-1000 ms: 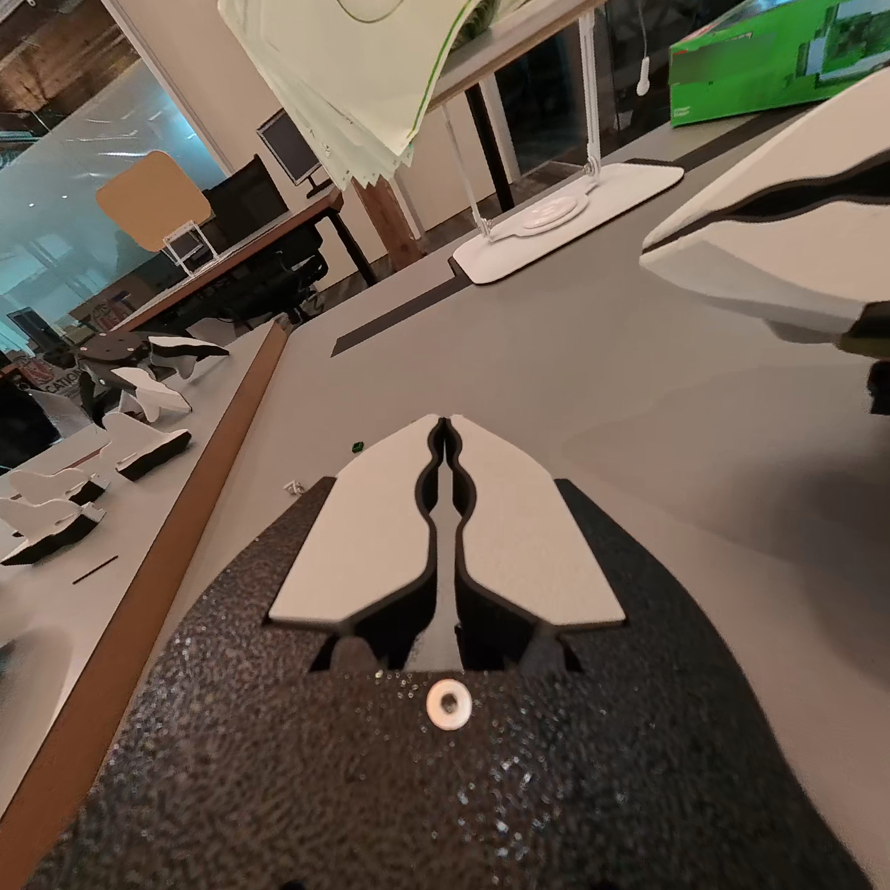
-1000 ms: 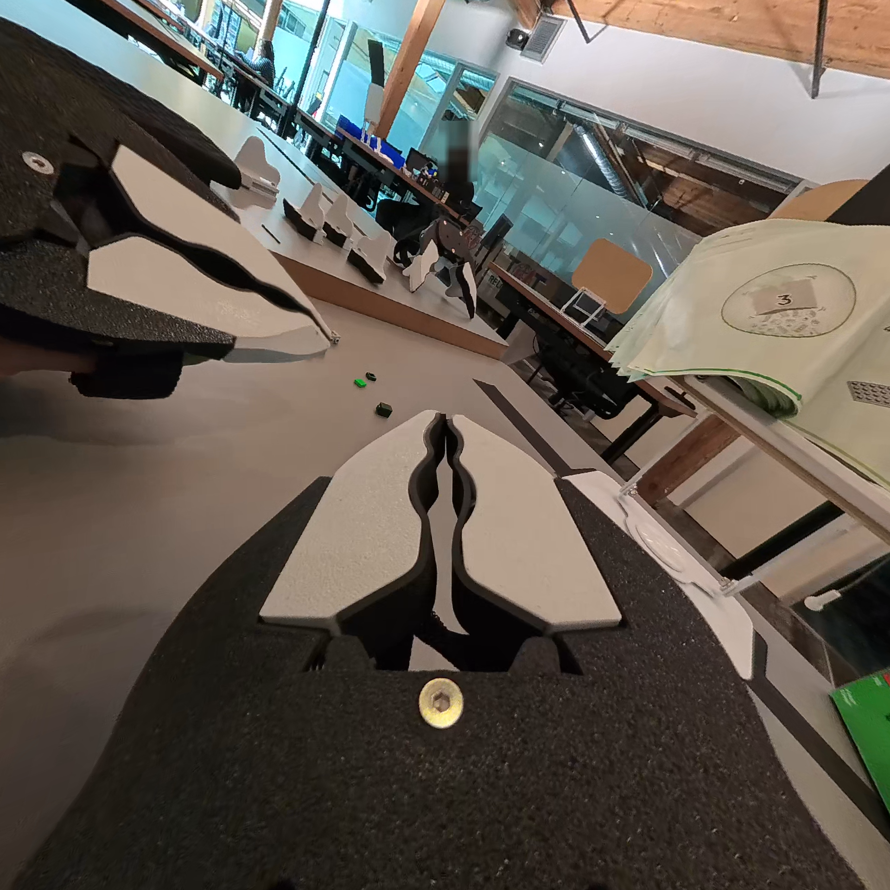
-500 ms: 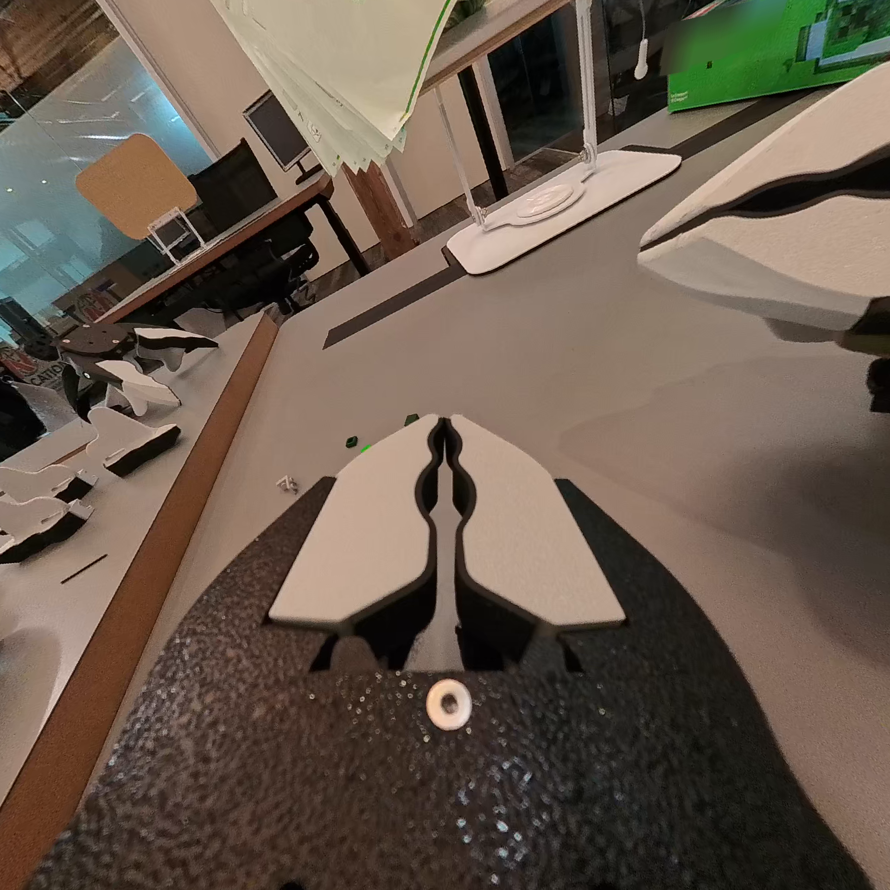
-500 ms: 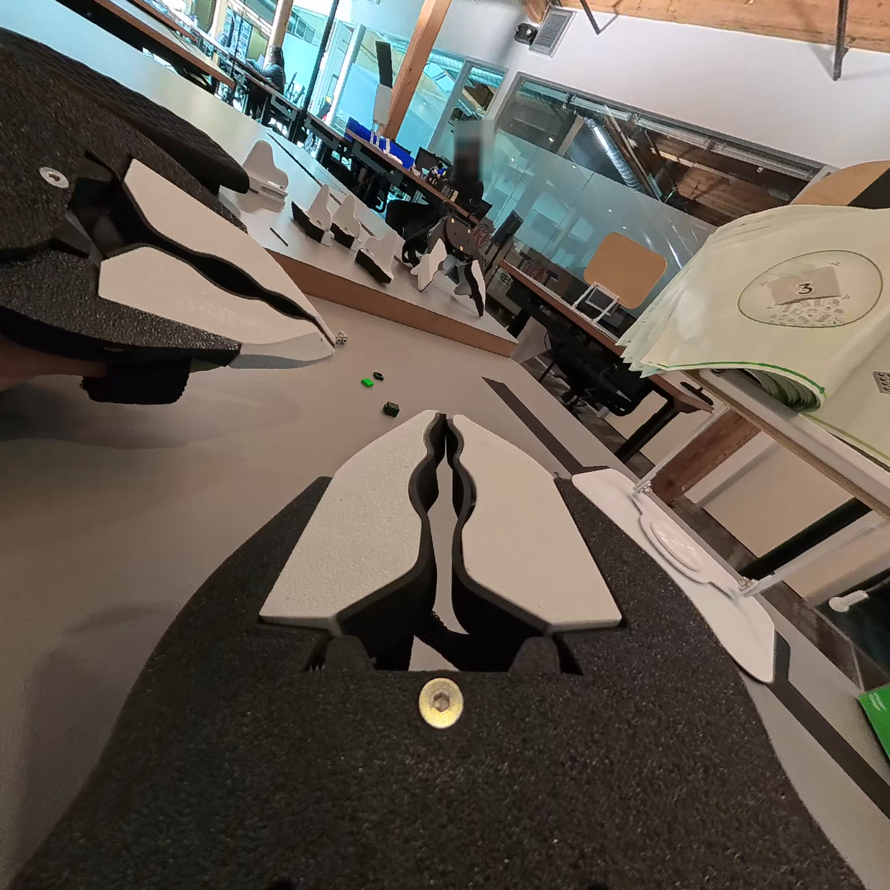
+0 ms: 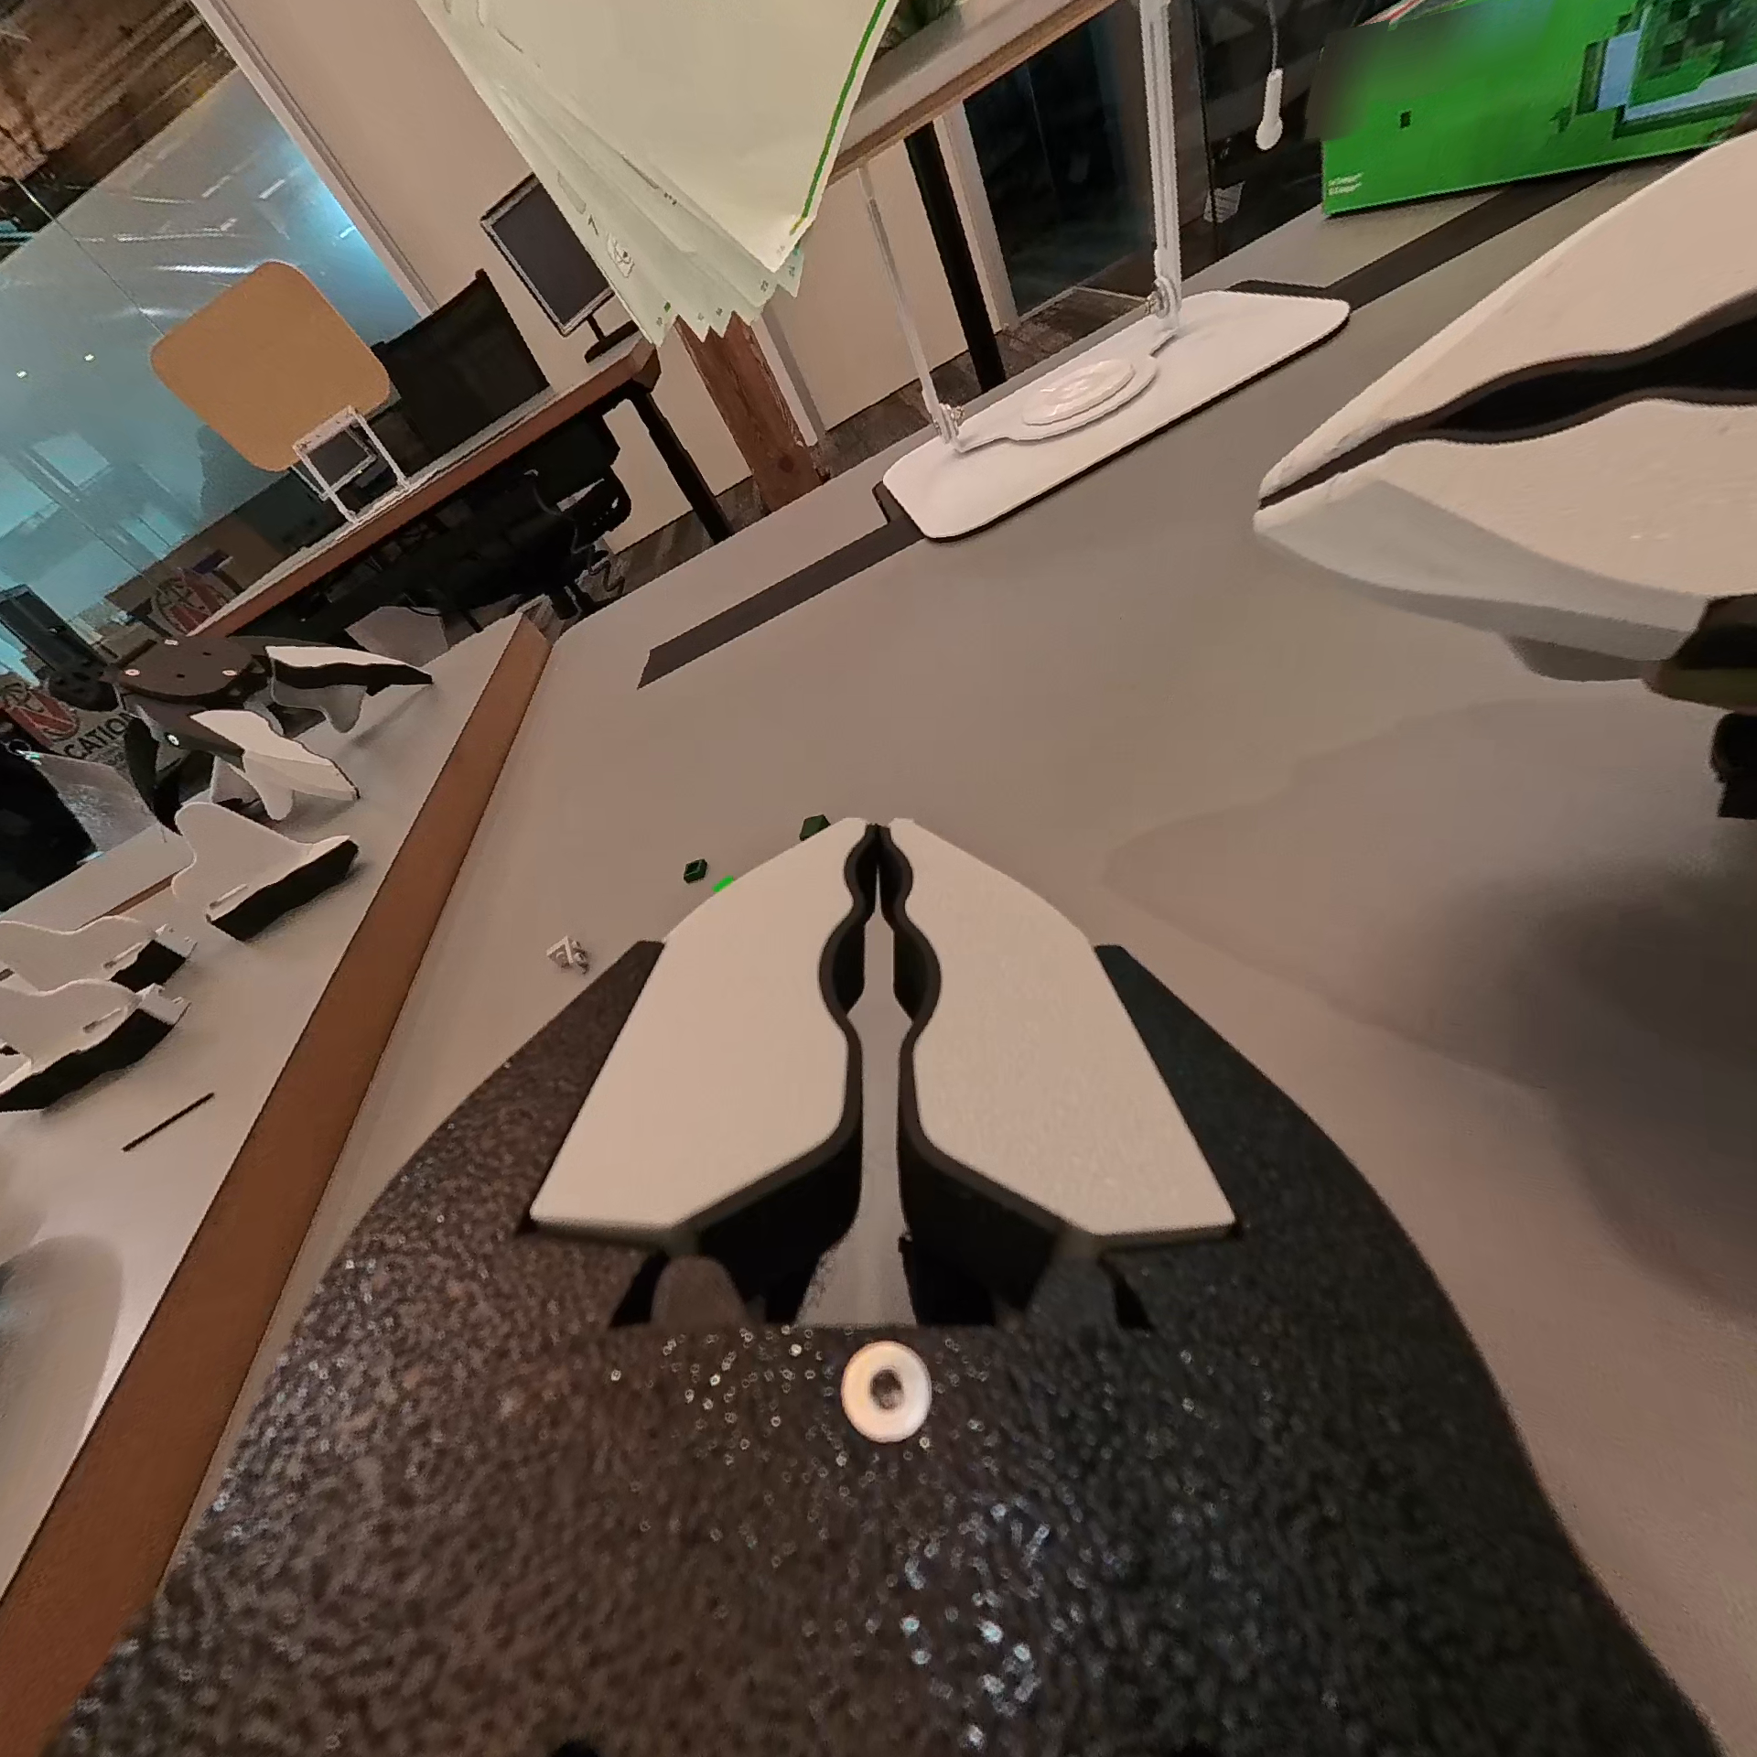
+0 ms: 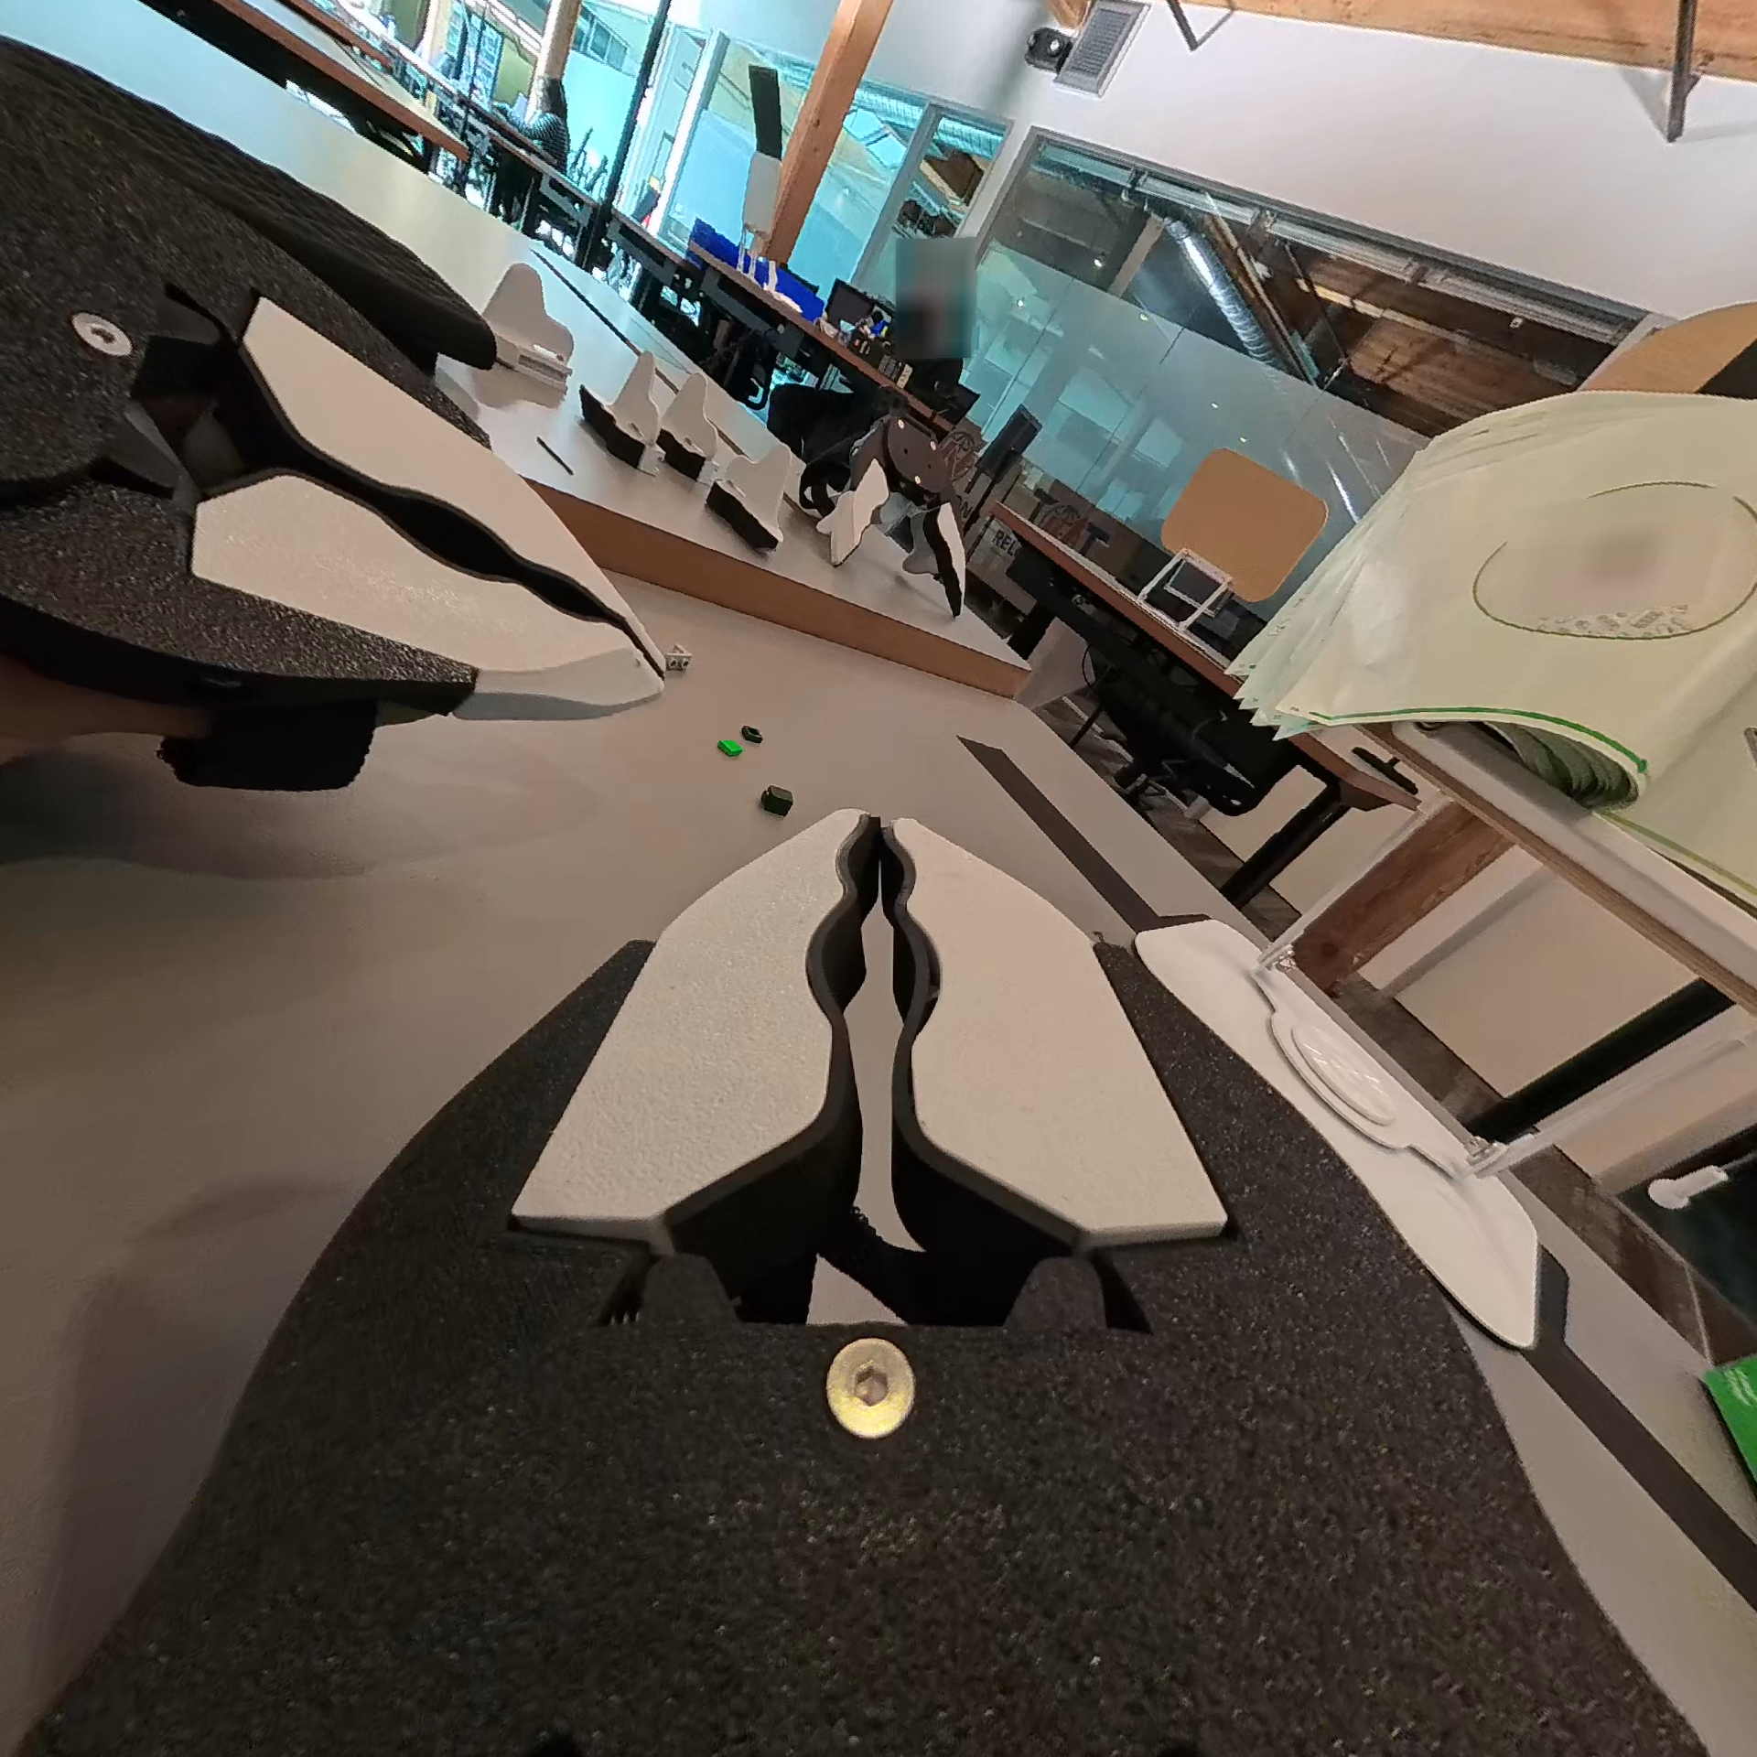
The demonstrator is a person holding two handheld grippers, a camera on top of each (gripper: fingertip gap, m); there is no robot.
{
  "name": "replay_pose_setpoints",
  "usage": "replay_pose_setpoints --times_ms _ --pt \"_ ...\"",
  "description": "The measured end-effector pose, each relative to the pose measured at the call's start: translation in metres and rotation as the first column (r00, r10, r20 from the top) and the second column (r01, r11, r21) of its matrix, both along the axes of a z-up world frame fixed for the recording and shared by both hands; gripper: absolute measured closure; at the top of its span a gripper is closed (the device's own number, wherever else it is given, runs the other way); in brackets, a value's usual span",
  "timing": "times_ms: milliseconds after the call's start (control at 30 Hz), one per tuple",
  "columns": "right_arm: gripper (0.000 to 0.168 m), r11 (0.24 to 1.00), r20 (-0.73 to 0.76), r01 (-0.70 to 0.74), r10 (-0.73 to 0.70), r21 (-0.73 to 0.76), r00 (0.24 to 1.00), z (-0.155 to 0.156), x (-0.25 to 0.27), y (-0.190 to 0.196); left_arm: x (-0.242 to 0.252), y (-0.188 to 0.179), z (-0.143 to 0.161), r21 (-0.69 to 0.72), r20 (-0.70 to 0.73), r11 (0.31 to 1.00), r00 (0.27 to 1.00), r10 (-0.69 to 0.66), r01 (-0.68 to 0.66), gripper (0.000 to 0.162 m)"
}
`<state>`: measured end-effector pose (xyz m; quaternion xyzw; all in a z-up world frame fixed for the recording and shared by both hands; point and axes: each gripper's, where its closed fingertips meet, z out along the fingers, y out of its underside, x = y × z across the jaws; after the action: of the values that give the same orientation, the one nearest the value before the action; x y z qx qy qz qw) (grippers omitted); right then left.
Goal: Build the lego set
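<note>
Small lego pieces lie loose on the grey table: a bright green one [image 6: 730, 748], two dark green ones [image 6: 777, 801] [image 6: 753, 733] and a tiny grey one [image 6: 678, 656]. In the left wrist view they sit just beyond my left gripper's tips: dark green [image 5: 697, 867] [image 5: 814, 825], bright green [image 5: 724, 884], grey [image 5: 569, 954]. My left gripper [image 5: 877, 832] is shut and empty, low over the table. My right gripper [image 6: 877, 822] is shut and empty, a short way behind the pieces. Each gripper shows in the other's view: the right one [image 5: 1521, 494] and the left one [image 6: 399, 570].
An open instruction booklet [image 6: 1569, 589] rests on a clear stand with a white base [image 5: 1112, 399]. A green box [image 5: 1521, 124] stands at the far right. A raised wood-edged platform [image 5: 380, 903] to the left carries several spare gripper fingers [image 5: 257, 865]. A black strip [image 5: 770, 608] crosses the table. There is about 8 cm between the tips of the two grippers.
Both grippers have drifted slightly and stay shut. In the left wrist view more green pieces have come into sight beside the fingertips.
</note>
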<state>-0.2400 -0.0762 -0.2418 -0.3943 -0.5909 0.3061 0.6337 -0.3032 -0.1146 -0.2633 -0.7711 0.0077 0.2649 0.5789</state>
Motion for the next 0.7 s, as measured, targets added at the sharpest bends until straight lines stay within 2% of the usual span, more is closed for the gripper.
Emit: replay_pose_setpoints --times_ms 700 --pt "0.168 0.999 -0.01 -0.001 0.001 -0.036 1.0 0.0016 0.0013 0.002 -0.0027 -0.0027 0.0028 0.02 -0.001 1.0 1.0 0.017 -0.017 0.162"
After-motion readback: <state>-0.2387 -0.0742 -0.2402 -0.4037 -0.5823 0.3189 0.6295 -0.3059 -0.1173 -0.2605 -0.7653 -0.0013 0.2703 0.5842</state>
